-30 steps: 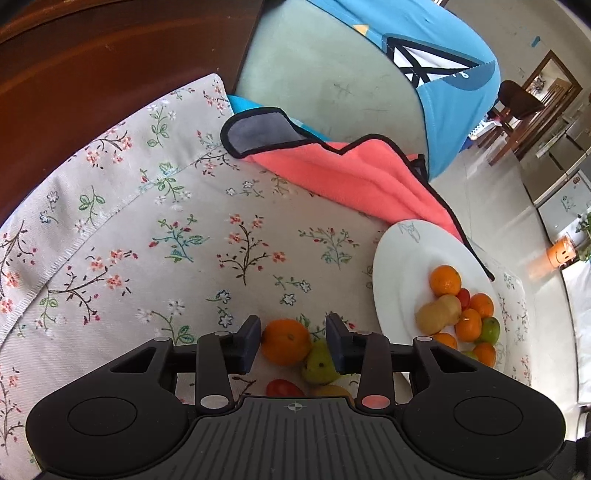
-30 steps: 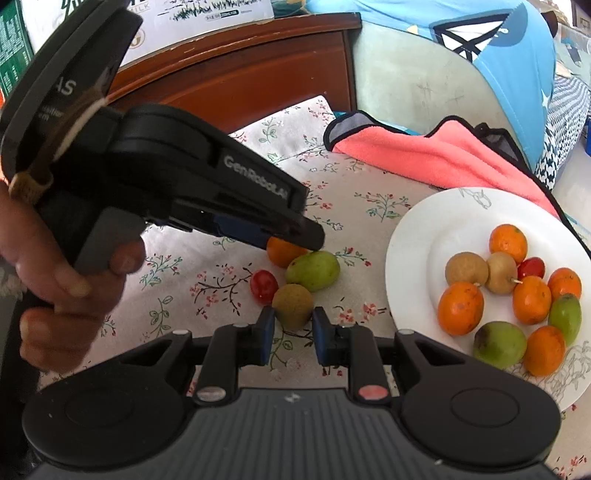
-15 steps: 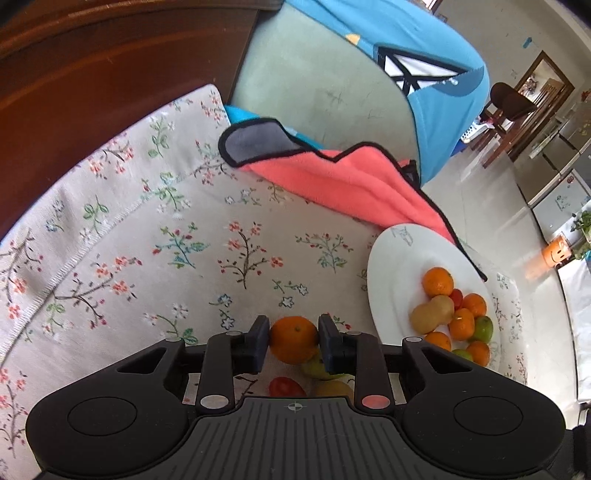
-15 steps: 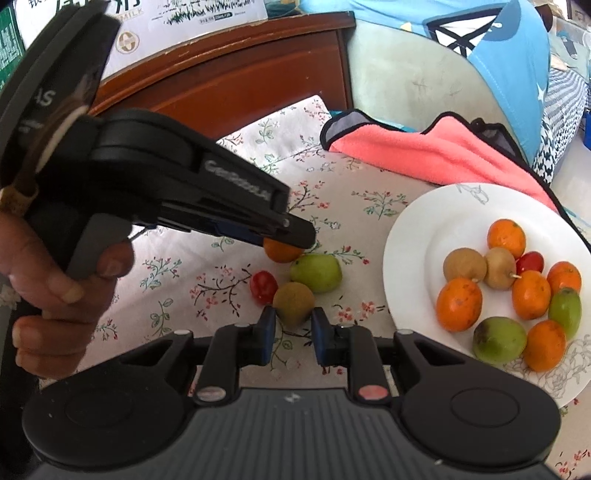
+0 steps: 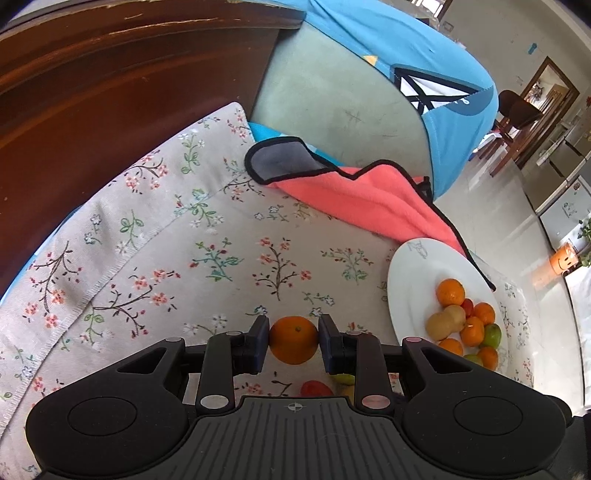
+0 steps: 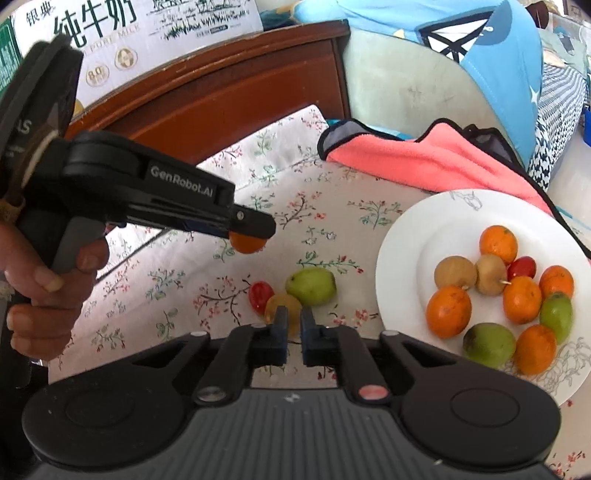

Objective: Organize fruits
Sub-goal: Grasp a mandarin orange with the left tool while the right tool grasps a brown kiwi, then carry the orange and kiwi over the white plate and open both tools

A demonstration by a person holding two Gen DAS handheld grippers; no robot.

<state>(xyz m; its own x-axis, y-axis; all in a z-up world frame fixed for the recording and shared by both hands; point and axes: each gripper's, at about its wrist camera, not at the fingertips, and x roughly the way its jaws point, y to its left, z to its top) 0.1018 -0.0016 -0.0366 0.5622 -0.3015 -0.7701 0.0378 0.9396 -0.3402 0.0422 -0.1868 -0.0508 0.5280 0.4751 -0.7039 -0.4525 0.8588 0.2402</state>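
Right wrist view: a floral cloth (image 6: 266, 177) covers the counter, with a dark wooden board (image 6: 229, 99) at 12 o'clock and a milk carton (image 6: 122, 33) above it at 11 o'clock. A coral towel (image 6: 436, 162) with black edging lies at 1 o'clock, its lower edge touching the rim of the white plate (image 6: 424, 229) at 3 o'clock. The plate holds a cluster of fruit: oranges, green fruits, two brown fruits and one red fruit. The left hand-held gripper (image 6: 255, 230), gripped by a hand (image 6: 48, 273) at 9 o'clock, is clenched on an orange (image 6: 246, 244) held above the cloth, well apart from the plate. Three loose fruits lie on the cloth near centre: a green fruit (image 6: 311, 286), a yellow-brown fruit (image 6: 283, 308) touching it, and a red fruit (image 6: 260, 293) just beside that one at 9 o'clock. The right hand-held gripper (image 6: 291, 320) has its fingers nearly together, holding nothing, with the yellow-brown fruit just beyond its tips.

Left wrist view: the left hand-held gripper (image 5: 293, 332) grasps the orange (image 5: 293, 339) between both pads, with the cloth (image 5: 166, 258) behind it. The plate (image 5: 417, 288) lies at 3 o'clock, the towel (image 5: 369, 199) at 1 o'clock, the board (image 5: 110, 92) at 11 o'clock. The red fruit (image 5: 314, 388) shows beneath the orange; the green fruit (image 5: 343, 378) is mostly hidden.
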